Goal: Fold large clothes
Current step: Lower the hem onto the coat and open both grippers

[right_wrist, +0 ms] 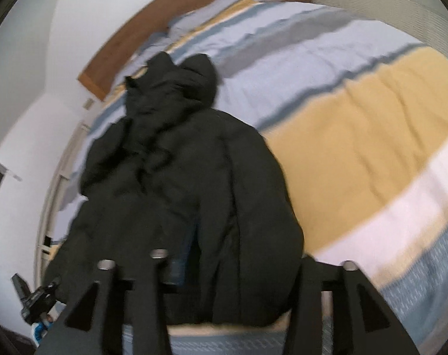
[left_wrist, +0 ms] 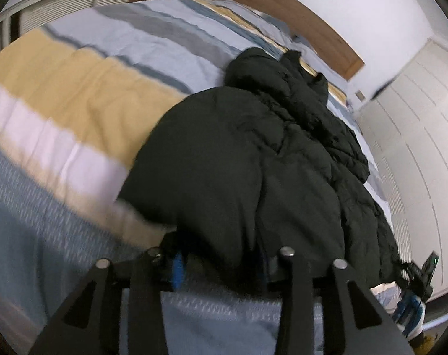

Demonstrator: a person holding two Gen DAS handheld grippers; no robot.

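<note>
On the striped bed, black puffer jacket hem sits between both grippers' jaws, grip state indeterminate under fabric; slick padded hem may slip out mid-fold.

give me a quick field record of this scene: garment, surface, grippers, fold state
garment: black puffy jacket, hood end toward the headboard
surface: striped duvet in blue, grey, yellow and white on a bed
left gripper: at the jacket's near hem, jaws apart with fabric between them; grip cannot be told
right gripper: at the near hem too, jaws apart, fabric between them; grip unclear
fold state: rumpled, one side lapped over the middle, no neat fold yet
image quality: motion blur in both views
</note>
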